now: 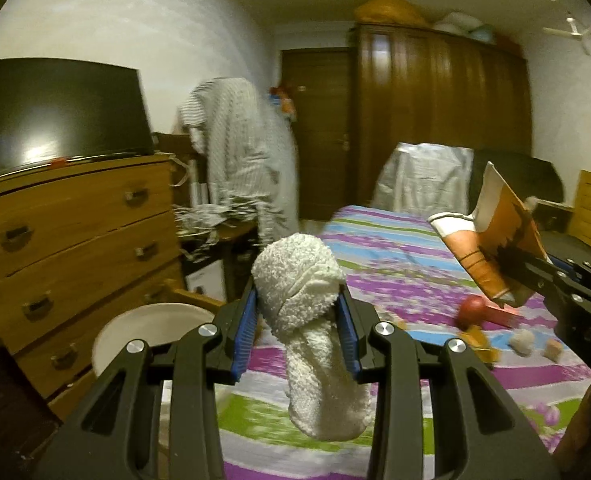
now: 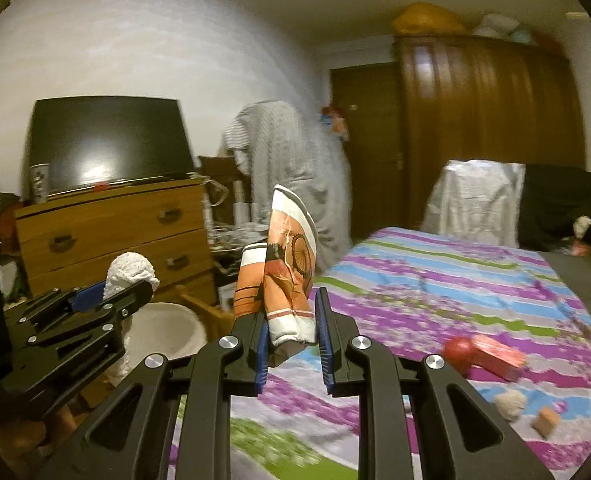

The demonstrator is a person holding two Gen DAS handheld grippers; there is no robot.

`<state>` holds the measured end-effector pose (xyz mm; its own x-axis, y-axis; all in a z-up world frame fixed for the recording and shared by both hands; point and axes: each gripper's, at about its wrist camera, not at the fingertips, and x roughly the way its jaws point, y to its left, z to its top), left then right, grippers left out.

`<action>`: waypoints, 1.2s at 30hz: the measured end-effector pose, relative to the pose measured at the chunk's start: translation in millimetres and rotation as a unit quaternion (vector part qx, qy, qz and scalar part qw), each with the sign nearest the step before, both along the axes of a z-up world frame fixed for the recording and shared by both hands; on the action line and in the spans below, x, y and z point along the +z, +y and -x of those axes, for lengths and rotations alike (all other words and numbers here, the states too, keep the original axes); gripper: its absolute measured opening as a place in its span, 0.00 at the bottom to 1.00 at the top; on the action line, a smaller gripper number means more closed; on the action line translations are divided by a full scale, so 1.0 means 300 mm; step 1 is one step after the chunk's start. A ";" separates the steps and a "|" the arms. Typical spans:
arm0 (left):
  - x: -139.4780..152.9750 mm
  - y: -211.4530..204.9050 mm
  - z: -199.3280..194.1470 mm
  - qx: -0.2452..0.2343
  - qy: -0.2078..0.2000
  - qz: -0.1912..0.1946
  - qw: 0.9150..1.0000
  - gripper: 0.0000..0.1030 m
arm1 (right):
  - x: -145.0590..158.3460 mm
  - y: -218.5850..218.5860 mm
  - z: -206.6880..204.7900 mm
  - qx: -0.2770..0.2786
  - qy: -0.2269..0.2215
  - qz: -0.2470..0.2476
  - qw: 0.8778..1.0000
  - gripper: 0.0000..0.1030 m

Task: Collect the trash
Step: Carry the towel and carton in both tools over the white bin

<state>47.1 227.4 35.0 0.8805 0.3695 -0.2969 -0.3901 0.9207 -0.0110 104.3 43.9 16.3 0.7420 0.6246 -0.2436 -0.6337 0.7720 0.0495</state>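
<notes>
My left gripper (image 1: 299,298) is shut on a white fluffy sock (image 1: 295,272), whose loose end hangs down between the fingers. In the right wrist view that gripper (image 2: 129,290) shows at the left with the sock (image 2: 129,270) in it, above a white bucket (image 2: 163,332). My right gripper (image 2: 291,306) is shut on a crushed orange and white paper cup (image 2: 285,256) that stands upright in the jaws. From the left wrist view, the right gripper (image 1: 513,266) holds the cup (image 1: 479,240) over the bed.
The white bucket (image 1: 151,332) stands on the floor between a wooden dresser (image 1: 75,240) and the striped bed (image 1: 395,256). On the bed lie a red ball (image 2: 457,350), a pink box (image 2: 499,356), a crumpled paper wad (image 2: 509,402) and a small brown block (image 2: 547,420).
</notes>
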 end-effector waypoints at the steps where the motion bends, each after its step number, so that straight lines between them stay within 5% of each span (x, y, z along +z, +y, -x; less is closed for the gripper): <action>1: 0.001 0.022 0.003 0.007 0.002 0.001 1.000 0.34 | 0.008 0.033 -0.004 0.008 0.004 0.001 1.000 0.21; 18: -0.059 0.531 0.001 0.109 0.079 0.059 0.989 0.34 | -0.002 0.802 -0.242 0.152 0.104 0.084 0.979 0.21; 27: -0.185 0.713 -0.081 0.103 0.147 0.115 0.977 0.34 | -0.156 1.136 -0.397 0.185 0.180 0.166 0.952 0.21; 36: -0.300 0.817 -0.124 0.096 0.186 0.145 0.967 0.34 | -0.310 1.306 -0.486 0.193 0.222 0.213 0.932 0.21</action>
<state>84.2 472.5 -55.0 0.6165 0.3704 -0.6948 -0.5806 0.8099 -0.0834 250.0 435.6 -76.7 0.2496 0.6000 -0.7600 -0.8578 0.5012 0.1139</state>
